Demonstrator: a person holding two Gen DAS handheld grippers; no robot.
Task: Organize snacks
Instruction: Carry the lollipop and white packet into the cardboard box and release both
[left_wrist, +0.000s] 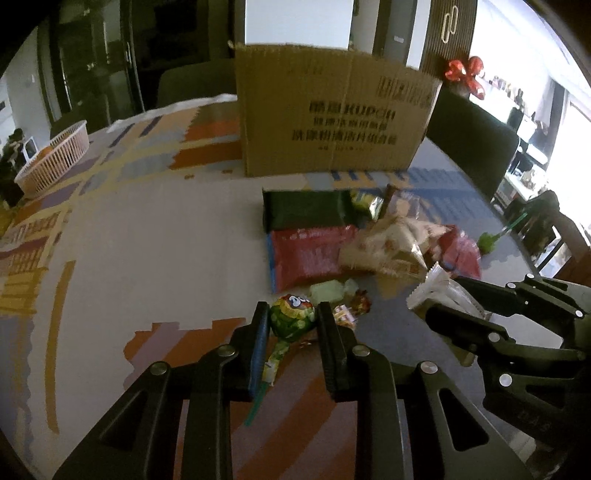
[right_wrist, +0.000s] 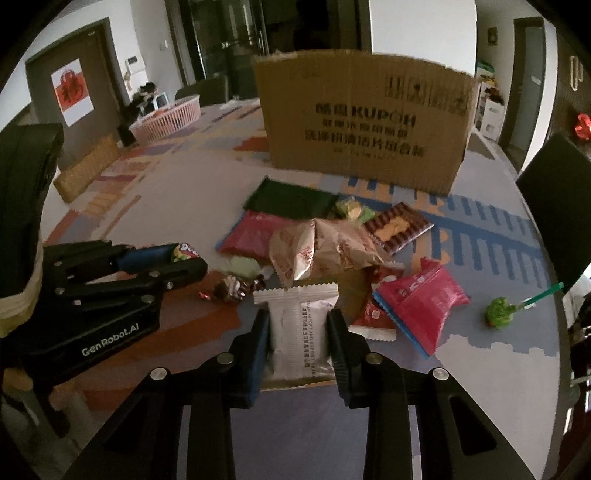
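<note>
My left gripper (left_wrist: 291, 314) is shut on a green lollipop (left_wrist: 291, 317) with a green stick, held just above the table; it also shows in the right wrist view (right_wrist: 184, 253). My right gripper (right_wrist: 298, 321) is shut on a white snack packet (right_wrist: 299, 332), seen from the left wrist view too (left_wrist: 443, 291). A pile of snacks lies ahead: a red packet (left_wrist: 306, 254), a dark green packet (left_wrist: 306, 208), beige bags (right_wrist: 325, 251), a brown biscuit pack (right_wrist: 399, 225), a pink packet (right_wrist: 421, 306) and small candies (right_wrist: 232, 288). A cardboard box (right_wrist: 365, 122) stands behind the pile.
A pink basket (right_wrist: 170, 118) sits at the table's far left. Another green lollipop (right_wrist: 500, 314) lies near the right edge. Dark chairs (left_wrist: 469, 136) stand round the patterned tablecloth (left_wrist: 129, 240). A woven mat (right_wrist: 88, 166) lies at the left.
</note>
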